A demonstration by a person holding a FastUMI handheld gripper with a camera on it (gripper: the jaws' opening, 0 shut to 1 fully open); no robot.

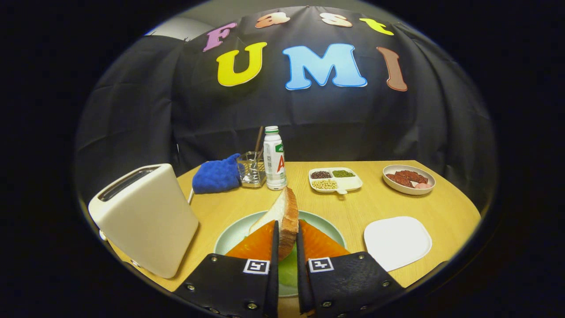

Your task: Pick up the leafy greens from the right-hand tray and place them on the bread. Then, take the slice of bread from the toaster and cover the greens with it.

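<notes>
The jaws (287, 247) pinch a slice of bread (284, 216) on edge, both fingers pressing its faces, held upright over the green plate (231, 236). Below, between the fingers, a pale green leaf (288, 269) lies on the plate; I judge the slice is carried this way so it can be tipped flat over the greens. The toaster (145, 216) stands just beside, the white tray (397, 240) bare on the desk (353, 207)

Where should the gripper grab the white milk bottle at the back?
Around the bottle's straight middle, coming from the front: it stands upright and that side is open. A metal holder crowds its left. The gripper is busy now, shut on the bread slice.
</notes>
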